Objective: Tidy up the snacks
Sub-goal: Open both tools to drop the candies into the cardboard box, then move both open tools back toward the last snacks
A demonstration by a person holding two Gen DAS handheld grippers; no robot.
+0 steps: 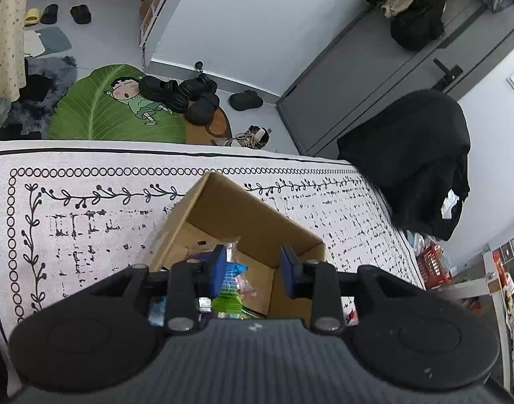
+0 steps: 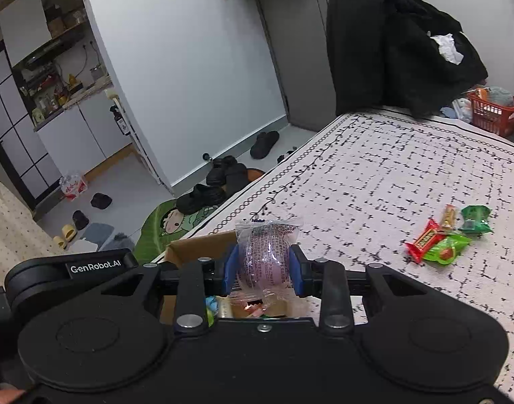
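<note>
Mid-sort: right gripper (image 2: 263, 266) clamped on clear-wrapped pink snack (image 2: 263, 259) above cardboard box (image 1: 253, 222); left gripper (image 1: 253, 267) apart, empty, over box. Next, likely: release inside, then fetch loose candies (image 2: 445, 235).

Left gripper (image 1: 253, 266) angled downward, blue pads apart, nothing pinched between them. Right gripper (image 2: 263, 266) also tilted down, its pads (image 2: 230, 269) clamped on a clear-wrapped pink snack (image 2: 263, 256) standing upright between the fingers.

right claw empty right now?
No, the right claw is clamped on a clear-wrapped pink snack, its blue pads pressing both sides, above the cardboard box.
</note>
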